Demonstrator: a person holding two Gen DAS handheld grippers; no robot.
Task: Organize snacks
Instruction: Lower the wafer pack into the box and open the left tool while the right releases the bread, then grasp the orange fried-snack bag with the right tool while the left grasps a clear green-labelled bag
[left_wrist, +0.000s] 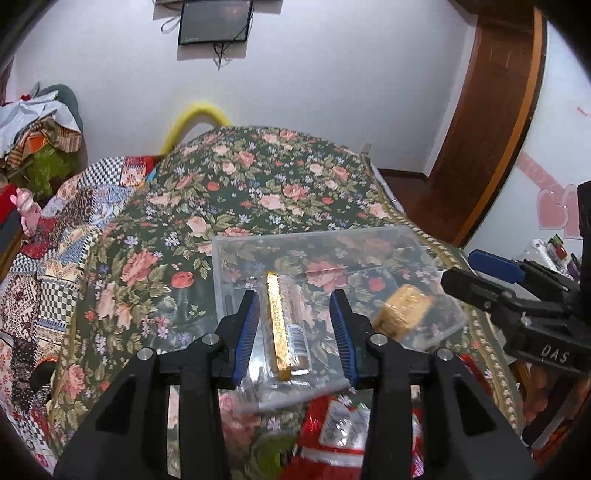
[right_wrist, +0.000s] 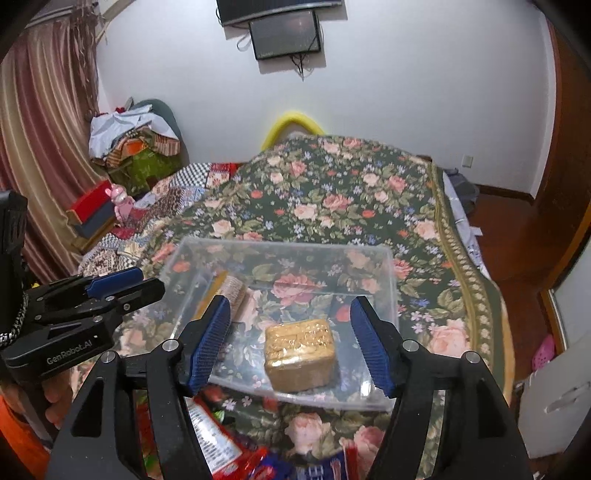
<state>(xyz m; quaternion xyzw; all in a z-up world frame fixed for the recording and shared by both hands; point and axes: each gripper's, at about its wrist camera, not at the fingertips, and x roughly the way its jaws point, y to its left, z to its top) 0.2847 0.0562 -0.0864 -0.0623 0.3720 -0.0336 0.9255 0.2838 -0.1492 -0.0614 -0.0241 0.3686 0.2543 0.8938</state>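
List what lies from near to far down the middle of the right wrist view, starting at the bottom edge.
Red snack packets → gold-wrapped block inside the clear plastic box → flowered bedspread → yellow curved bar → white wall → dark screen.

A floral bedspread (right_wrist: 332, 206), striped curtain (right_wrist: 40, 155) and wall-mounted screen (right_wrist: 284, 35).
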